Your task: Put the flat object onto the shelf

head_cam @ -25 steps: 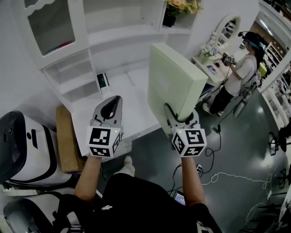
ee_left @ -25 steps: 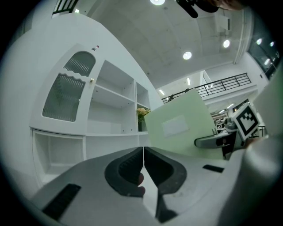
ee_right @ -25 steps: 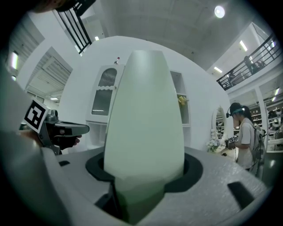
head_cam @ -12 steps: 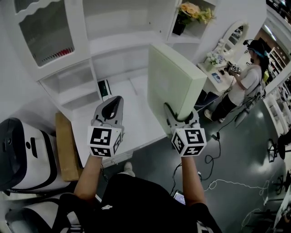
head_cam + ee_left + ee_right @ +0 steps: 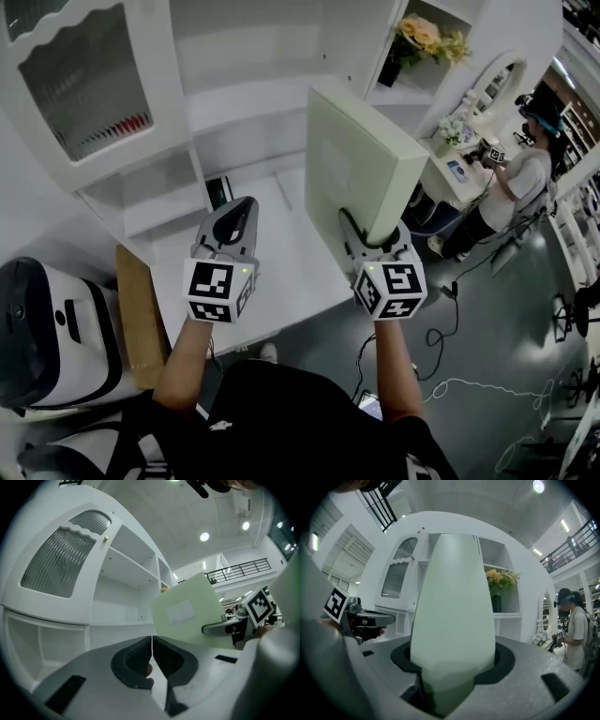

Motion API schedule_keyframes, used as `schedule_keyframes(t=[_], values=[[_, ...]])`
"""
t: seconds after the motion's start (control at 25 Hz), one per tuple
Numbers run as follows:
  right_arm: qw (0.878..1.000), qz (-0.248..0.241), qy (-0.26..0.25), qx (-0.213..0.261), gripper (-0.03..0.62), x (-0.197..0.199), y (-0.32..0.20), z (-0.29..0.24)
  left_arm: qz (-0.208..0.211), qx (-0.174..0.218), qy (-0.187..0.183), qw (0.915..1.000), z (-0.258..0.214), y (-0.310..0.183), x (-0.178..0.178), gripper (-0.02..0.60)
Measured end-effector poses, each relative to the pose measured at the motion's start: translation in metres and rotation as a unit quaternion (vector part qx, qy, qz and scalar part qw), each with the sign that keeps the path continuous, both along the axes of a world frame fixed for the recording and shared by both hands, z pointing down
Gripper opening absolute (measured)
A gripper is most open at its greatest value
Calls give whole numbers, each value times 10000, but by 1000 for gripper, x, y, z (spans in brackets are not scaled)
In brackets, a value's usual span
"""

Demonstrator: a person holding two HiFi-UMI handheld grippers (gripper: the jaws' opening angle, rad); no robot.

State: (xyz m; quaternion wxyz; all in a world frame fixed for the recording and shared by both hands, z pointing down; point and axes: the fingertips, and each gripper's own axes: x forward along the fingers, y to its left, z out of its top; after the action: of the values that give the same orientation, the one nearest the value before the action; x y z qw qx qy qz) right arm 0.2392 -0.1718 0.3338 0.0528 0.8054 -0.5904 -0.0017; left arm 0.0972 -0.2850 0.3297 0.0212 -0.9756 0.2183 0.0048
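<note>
Right gripper point(image 5: 373, 240) gripping green slab point(image 5: 361, 159), left gripper point(image 5: 152, 641) closed empty, its view shows slab's patch point(image 5: 181, 612)

Pale green flat box point(image 5: 361, 169) — upright, on edge; before white shelf point(image 5: 253, 94)

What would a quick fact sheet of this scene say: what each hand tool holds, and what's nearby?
Right tongs: clamped on the bottom edge of a pale green board, held upright
Left tongs: shut, nothing in them
Shelf unit: white, ahead of the person; board not yet on it
Counter: white, below the shelves; small dark item near its back
Background: flowers on an upper shelf; a person standing at the right
</note>
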Motion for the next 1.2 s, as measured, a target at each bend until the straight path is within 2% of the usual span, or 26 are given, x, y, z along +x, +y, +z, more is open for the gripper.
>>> schedule_keyframes(t=[0.4,0.72,1.2], values=[[10000,44,80,-25,272,5,-36,4,65,-87,-41,9999,14,-36,4,9],[9998,-66,187,-88,272,7,-50,6,-2,-101,-82,9999,18,-38,4,9],[9977,-495,425,-196,272,23,-57,-3,-521,-93,-50,9986,13,-25,9,9]])
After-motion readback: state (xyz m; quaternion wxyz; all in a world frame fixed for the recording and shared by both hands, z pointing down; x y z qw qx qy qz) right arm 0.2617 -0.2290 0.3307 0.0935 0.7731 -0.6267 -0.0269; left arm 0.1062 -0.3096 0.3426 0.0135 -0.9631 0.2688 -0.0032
